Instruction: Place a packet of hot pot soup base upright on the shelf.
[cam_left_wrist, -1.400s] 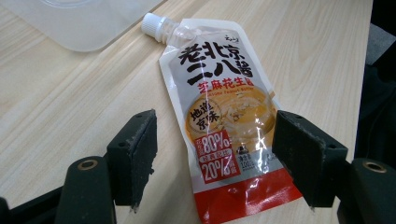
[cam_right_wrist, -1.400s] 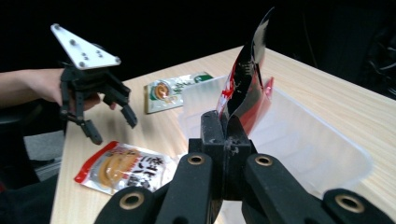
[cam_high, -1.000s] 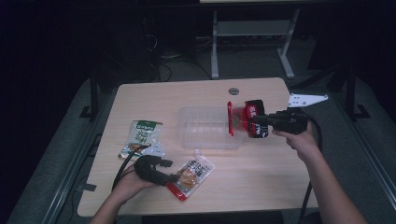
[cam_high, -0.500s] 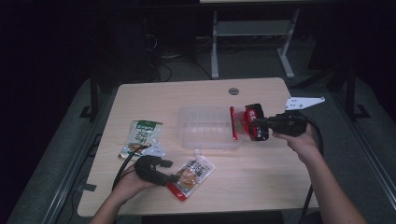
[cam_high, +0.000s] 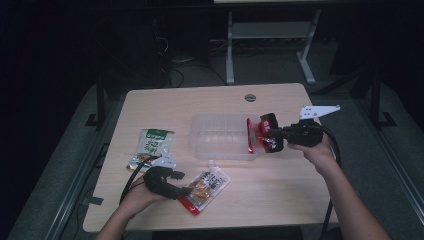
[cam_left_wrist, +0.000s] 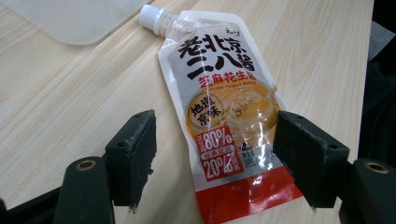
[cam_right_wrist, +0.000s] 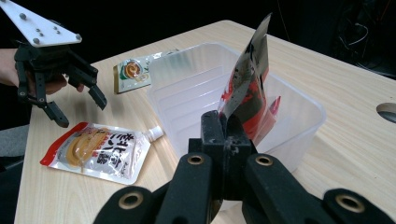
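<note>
Between the jaws of the left hand-held gripper (cam_left_wrist: 215, 163), the sauce pouch (cam_left_wrist: 224, 112) reads "老北京二八酱" in large black characters, "地道京味" in a white circle, and "80%" over "20%" on a red panel; other print is too small to read.

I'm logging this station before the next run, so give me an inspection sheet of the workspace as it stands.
Surface: wooden table, dry, unmarked.
Job's things: red-black packet held over the clear plastic bin; spouted sauce pouch flat on the table.
Clutter: green packet left of the bin.
Grippers: right gripper shut on the red-black packet; left gripper open, straddling the pouch.
Cables: one trails from each gripper off the table edge.
Surroundings: dark; a desk frame behind.
</note>
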